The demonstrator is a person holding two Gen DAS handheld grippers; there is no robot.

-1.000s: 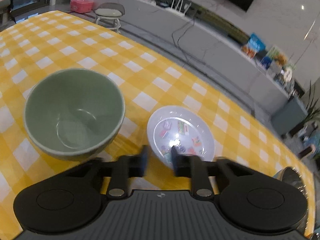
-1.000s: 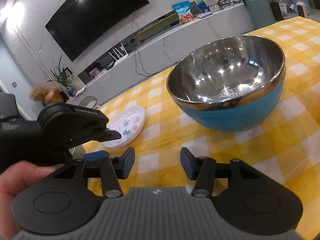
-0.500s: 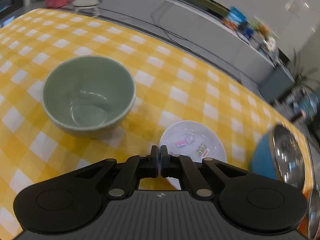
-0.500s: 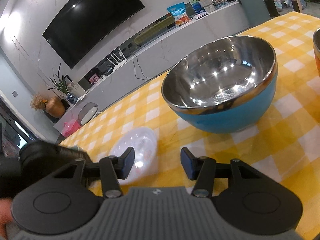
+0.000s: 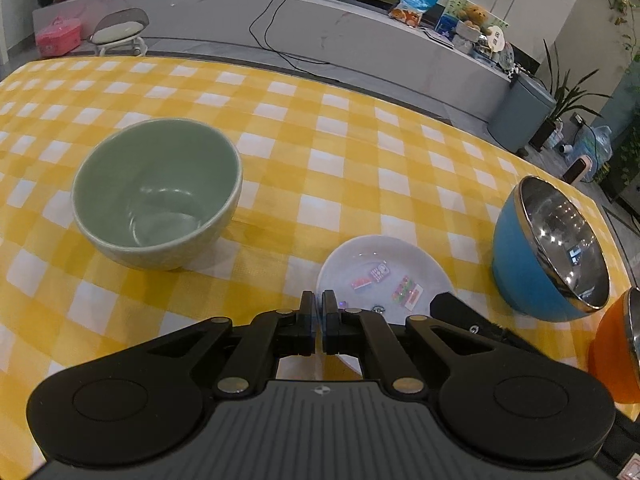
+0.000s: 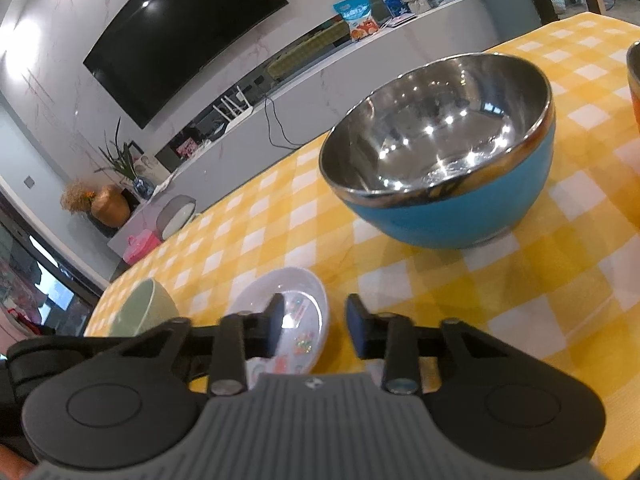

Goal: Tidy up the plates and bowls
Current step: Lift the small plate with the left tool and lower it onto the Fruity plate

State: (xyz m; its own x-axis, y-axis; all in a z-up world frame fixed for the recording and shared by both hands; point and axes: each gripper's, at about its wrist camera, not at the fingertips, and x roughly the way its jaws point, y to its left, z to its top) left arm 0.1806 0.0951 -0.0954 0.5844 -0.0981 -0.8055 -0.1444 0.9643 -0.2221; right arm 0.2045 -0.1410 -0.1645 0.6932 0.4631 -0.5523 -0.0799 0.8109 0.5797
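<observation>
My left gripper is shut on the near rim of a small white plate with printed pictures, held over the yellow checked cloth. A green ceramic bowl stands to its left. A blue bowl with a steel inside stands to the right. My right gripper is open and empty, with the same white plate just under its left finger; the blue bowl is ahead of it and the green bowl at far left.
An orange bowl sits at the right edge, also at the right edge of the right wrist view. The table's far edge faces a grey TV bench. The right gripper's body lies close beside the plate.
My left gripper closed on the plate's rim and swung right, bringing the blue and orange bowls into view. My right gripper moved toward the plate, staying open.
</observation>
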